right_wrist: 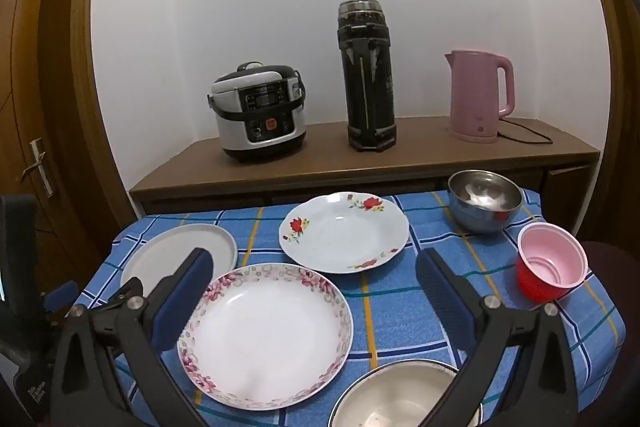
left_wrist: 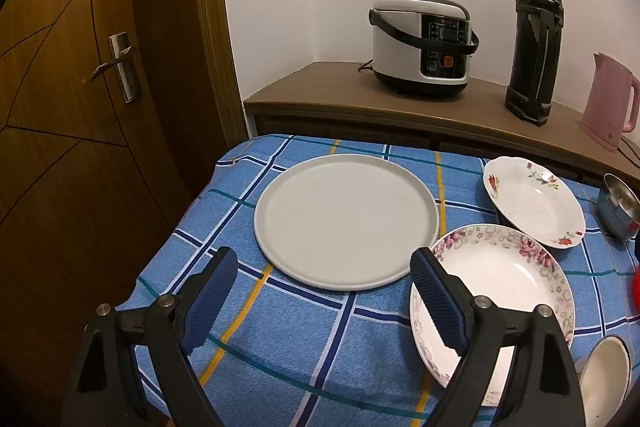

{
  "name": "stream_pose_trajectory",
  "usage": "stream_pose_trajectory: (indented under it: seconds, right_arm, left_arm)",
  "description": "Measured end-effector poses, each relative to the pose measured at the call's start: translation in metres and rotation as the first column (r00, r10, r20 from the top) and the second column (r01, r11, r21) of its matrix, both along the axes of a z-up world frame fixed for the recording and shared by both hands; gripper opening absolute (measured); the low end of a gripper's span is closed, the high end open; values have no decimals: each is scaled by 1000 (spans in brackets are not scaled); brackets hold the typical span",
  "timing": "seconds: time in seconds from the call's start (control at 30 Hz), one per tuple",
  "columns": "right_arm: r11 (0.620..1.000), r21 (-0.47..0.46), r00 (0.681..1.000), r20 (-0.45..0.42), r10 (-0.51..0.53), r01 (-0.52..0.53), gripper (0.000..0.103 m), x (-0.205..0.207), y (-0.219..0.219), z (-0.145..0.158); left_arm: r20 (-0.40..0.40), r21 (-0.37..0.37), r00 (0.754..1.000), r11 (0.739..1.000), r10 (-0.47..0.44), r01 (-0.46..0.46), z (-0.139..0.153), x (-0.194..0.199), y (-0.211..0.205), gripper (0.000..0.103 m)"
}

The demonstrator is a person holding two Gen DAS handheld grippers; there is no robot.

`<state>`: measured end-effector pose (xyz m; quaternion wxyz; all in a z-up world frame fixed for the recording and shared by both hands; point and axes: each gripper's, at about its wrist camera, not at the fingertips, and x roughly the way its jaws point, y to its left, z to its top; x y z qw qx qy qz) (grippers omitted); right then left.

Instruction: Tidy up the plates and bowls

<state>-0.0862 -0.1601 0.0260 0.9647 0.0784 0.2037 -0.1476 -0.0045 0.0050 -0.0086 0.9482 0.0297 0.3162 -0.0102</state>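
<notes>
Above the checked tablecloth (right_wrist: 400,311), left gripper (left_wrist: 324,291) and right gripper (right_wrist: 316,287), nose-down, jaws wide, empty.

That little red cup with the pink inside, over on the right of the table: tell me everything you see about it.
The red cup looks like thin plastic: glossy red outside, pale pink inside, with stepped rings near the bottom and a thin rolled rim. It appears empty and stands upright on the blue checked tablecloth near the table's right edge. It stands just in front of the steel bowl, and I cannot tell whether they touch. Neither set of fingers is on it.
</notes>
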Motion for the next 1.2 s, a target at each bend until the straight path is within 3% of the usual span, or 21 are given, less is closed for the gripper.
stream_pose_trajectory:
  seconds: [1.2]
  right_arm:
    - [1000,-2,1000,-8,8,-8,103,4,4,0]
  left_arm:
    - [1,19,1000,1000,-8,8,6,2,3,90]
